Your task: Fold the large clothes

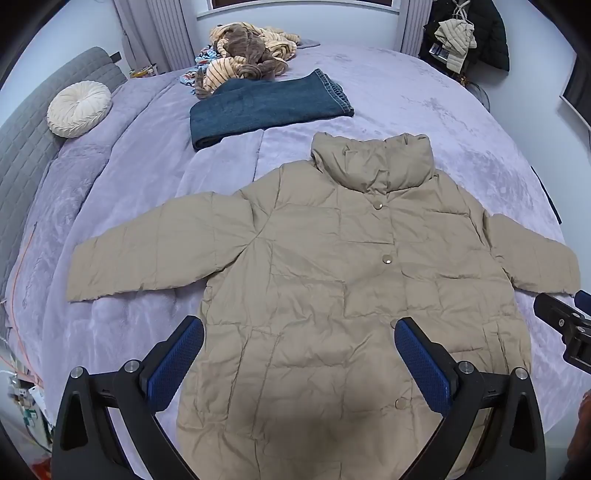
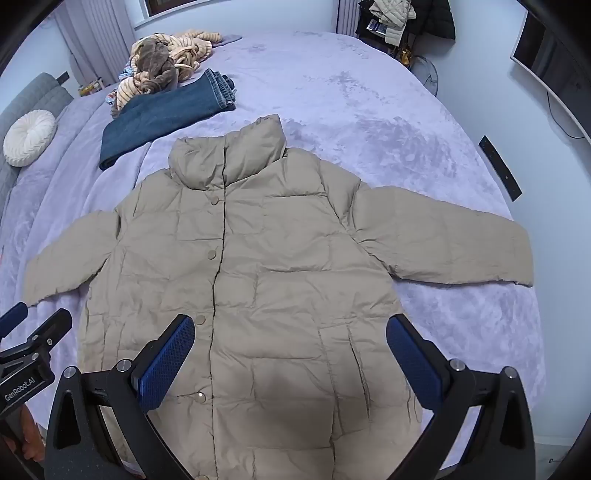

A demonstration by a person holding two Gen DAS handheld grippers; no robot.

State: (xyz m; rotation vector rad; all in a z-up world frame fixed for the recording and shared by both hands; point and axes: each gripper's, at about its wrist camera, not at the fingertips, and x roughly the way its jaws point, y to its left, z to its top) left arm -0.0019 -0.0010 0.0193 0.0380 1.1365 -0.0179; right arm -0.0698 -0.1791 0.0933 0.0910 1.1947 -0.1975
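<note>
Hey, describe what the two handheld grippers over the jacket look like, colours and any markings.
Both the left gripper and right gripper have black, angular plastic frames with silver bolts at the joints. Each finger carries a blue, finely textured pad. In the right wrist view, the left gripper's body shows white lettering reading GenRobot.AI. No cables visible.

Bed covered by a lilac plush blanket (image 1: 406, 110). Folded blue jeans (image 1: 266, 107) lie flat on it, toward the far side. Behind the jeans, touching them, a crumpled heap of tan and brown striped fabric (image 1: 251, 51). Round white pleated cushion (image 1: 78, 109) rests against the grey padded headboard (image 1: 22, 147). Dark and pale jackets (image 2: 402, 16) hang in the far corner. Black remote (image 2: 499, 168) sits at the bed's edge.
</note>
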